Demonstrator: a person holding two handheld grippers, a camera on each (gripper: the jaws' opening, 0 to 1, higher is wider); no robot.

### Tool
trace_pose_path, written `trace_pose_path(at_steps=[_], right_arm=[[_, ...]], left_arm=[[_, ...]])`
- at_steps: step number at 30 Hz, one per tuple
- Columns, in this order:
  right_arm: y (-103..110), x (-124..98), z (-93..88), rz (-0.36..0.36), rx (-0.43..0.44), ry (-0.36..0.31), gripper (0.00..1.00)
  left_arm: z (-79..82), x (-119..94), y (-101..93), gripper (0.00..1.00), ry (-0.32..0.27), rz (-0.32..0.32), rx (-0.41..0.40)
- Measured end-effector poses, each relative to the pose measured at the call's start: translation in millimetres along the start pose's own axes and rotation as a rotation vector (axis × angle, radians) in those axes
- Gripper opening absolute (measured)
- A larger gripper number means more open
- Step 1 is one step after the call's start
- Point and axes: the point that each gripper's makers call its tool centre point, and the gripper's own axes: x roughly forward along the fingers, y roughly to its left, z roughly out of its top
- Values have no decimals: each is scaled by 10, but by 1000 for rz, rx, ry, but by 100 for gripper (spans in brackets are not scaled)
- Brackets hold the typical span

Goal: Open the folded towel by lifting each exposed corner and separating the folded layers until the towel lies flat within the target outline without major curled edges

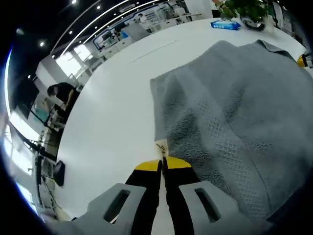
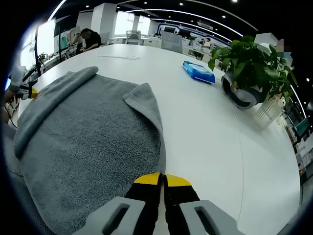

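Note:
A grey towel lies spread on the white table, with its far edge rumpled. My left gripper is shut on the towel's near corner, where a small tag sticks out past the yellow tips. In the right gripper view the towel has a folded-over flap and a rolled edge along its far side. My right gripper is shut on the towel's edge. The other gripper shows at the far left, and a yellow tip of the right gripper at the towel's far side.
A blue packet lies on the table beyond the towel, also seen as the blue packet. A potted plant stands to the right of it. A person sits at the table's far end. Bare table lies right of the towel.

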Motion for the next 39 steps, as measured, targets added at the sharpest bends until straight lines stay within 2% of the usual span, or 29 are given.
trace_pose_path(at_steps=[6, 10, 16, 18, 20, 29, 39], right_arm=[[6, -4, 1, 0, -13, -4, 0], [3, -3, 1, 3, -5, -8, 0], [1, 0, 2, 3, -6, -9, 0], [1, 1, 2, 5, -2, -11, 0], [2, 1, 3, 5, -1, -13, 0], [1, -1, 2, 4, 1, -14, 0], [-4, 1, -1, 4, 2, -17, 0]], left_arm=[[1, 10, 6, 2, 20, -38, 21], [-5, 26, 50, 1, 22, -27, 44], [-5, 26, 57, 1, 34, -54, 39], [-13, 40, 89, 1, 36, -38, 61], [-26, 52, 143, 1, 38, -11, 119], [-55, 72, 231, 1, 50, 2, 131], [-121, 108, 419, 1, 50, 23, 151]])
